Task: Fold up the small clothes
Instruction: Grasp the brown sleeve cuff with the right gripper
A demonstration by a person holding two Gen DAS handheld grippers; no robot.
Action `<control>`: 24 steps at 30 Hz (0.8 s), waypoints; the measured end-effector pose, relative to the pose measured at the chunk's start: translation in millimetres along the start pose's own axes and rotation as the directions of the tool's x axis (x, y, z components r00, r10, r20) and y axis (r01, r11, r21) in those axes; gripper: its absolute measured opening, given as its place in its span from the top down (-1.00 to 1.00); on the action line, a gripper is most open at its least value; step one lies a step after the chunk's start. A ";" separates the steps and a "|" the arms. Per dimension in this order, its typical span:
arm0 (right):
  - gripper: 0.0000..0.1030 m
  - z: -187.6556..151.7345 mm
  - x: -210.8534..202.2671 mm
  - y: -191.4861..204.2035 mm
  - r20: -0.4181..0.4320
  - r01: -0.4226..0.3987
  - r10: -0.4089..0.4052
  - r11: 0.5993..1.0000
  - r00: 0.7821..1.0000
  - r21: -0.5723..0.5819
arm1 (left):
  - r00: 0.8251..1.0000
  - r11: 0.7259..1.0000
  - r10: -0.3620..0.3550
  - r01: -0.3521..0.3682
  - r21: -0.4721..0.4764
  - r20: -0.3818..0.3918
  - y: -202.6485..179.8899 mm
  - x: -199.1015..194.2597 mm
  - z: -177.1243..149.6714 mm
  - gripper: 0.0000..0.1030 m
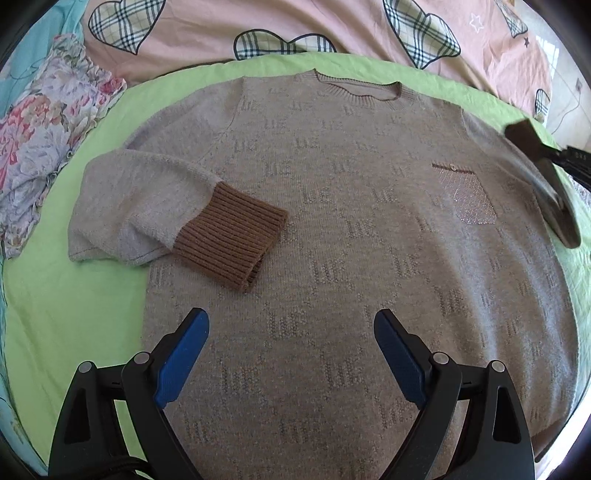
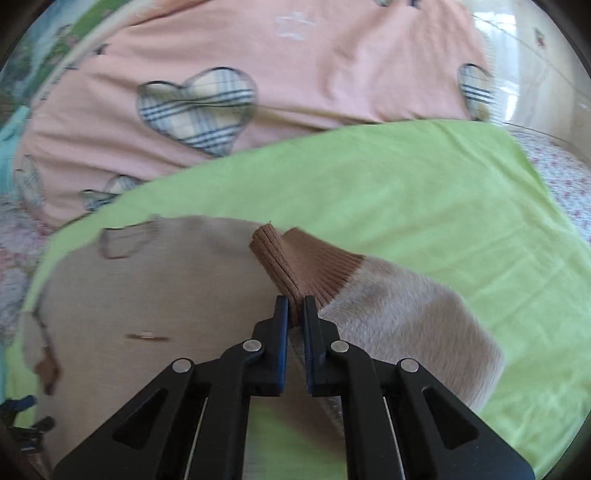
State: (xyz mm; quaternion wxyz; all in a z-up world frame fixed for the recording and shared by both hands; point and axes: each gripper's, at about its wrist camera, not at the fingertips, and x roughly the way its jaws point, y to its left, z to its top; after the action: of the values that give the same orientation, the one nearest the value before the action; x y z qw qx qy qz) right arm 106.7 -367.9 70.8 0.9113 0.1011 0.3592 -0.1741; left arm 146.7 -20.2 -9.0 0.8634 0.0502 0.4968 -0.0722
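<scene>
A grey-beige knit sweater (image 1: pixel 332 221) lies face up on a green sheet (image 1: pixel 74 314), neckline at the far side. Its left sleeve is folded in across the chest, brown ribbed cuff (image 1: pixel 229 243) resting on the body. My left gripper (image 1: pixel 291 354) hovers open over the lower body with nothing between its blue pads. In the right wrist view my right gripper (image 2: pixel 295 302) is shut on the other brown cuff (image 2: pixel 284 258), and that sleeve (image 2: pixel 406 325) hangs lifted off the sheet beside the sweater body (image 2: pixel 166 314). The picture is motion-blurred.
A pink quilt with plaid hearts (image 1: pixel 332 26) is bunched along the far side of the sheet. A floral cloth (image 1: pixel 48 129) lies at the far left. The right-hand tool shows as a dark blurred shape (image 1: pixel 554 199) over the sweater's right edge, near the shiny chest pocket (image 1: pixel 469 199).
</scene>
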 end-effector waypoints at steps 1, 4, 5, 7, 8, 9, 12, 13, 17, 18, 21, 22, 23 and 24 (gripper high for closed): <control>0.84 -0.3 -0.1 16.9 -0.003 -0.046 0.046 0.999 0.999 -0.004 | 1.000 1.000 -0.001 0.001 -0.001 0.004 1.3 -1.8 -0.6 -0.78; 0.84 -5.5 10.1 60.4 -0.023 -0.183 0.183 0.983 0.983 0.002 | 1.000 1.000 -0.009 0.009 -0.013 0.011 8.4 -5.8 -3.0 -0.78; 0.84 -6.5 14.9 77.5 -0.032 -0.224 0.224 0.975 0.974 0.002 | 1.000 1.000 -0.014 0.014 -0.023 0.013 12.3 -6.7 -3.6 -0.78; 0.84 -9.4 25.9 110.9 -0.056 -0.298 0.297 0.955 0.953 -0.001 | 1.000 0.999 -0.022 0.022 -0.039 0.014 18.5 -7.6 -4.6 -0.78; 0.84 -11.0 30.6 124.5 -0.064 -0.322 0.322 0.947 0.945 0.000 | 0.999 0.999 -0.030 0.030 -0.045 0.020 22.0 -9.1 -5.2 -0.78; 0.84 -12.2 36.8 139.6 -0.076 -0.354 0.354 0.935 0.932 0.004 | 0.999 0.998 -0.034 0.035 -0.045 0.026 23.7 -10.5 -5.4 -0.78; 0.84 -20.7 47.9 182.3 -0.100 -0.444 0.444 0.896 0.891 0.022 | 0.996 0.995 -0.076 0.078 -0.058 0.043 32.0 -14.0 -6.4 -0.78; 0.84 -24.5 51.7 199.4 -0.110 -0.470 0.469 0.882 0.876 0.019 | 0.995 0.993 -0.094 0.096 -0.067 0.042 34.8 -13.8 -5.7 -0.78; 0.84 -38.8 77.4 240.9 -0.190 -0.527 0.519 0.850 0.833 0.013 | 0.986 0.982 -0.153 0.159 -0.102 0.059 46.2 -11.8 1.2 -0.78; 0.84 -43.6 86.2 248.0 -0.217 -0.541 0.531 0.841 0.819 0.017 | 0.985 0.979 -0.165 0.171 -0.108 0.056 48.2 -9.8 3.2 -0.78; 0.75 -54.8 102.2 255.4 -0.281 -0.547 0.532 0.836 0.799 0.028 | 0.973 0.965 -0.223 0.229 -0.128 0.058 54.0 -3.2 14.9 -0.78; 0.65 -57.4 105.3 254.9 -0.303 -0.546 0.530 0.837 0.792 0.037 | 0.968 0.959 -0.244 0.250 -0.132 0.062 55.8 -0.6 20.8 -0.78; 0.39 -58.0 103.8 249.8 -0.309 -0.550 0.537 0.833 0.785 0.051 | 0.963 0.954 -0.260 0.267 -0.138 0.063 57.4 3.1 28.4 -0.78; 0.30 -57.4 100.0 246.4 -0.297 -0.553 0.543 0.831 0.786 0.057 | 0.959 0.949 -0.276 0.282 -0.140 0.065 58.1 6.2 35.6 -0.78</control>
State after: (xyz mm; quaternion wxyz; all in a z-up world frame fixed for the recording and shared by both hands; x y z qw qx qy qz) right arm 235.3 -148.2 -25.0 0.8584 0.2111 0.4516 0.1211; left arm 190.2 30.8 4.2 0.8567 -0.0865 0.4835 -0.1576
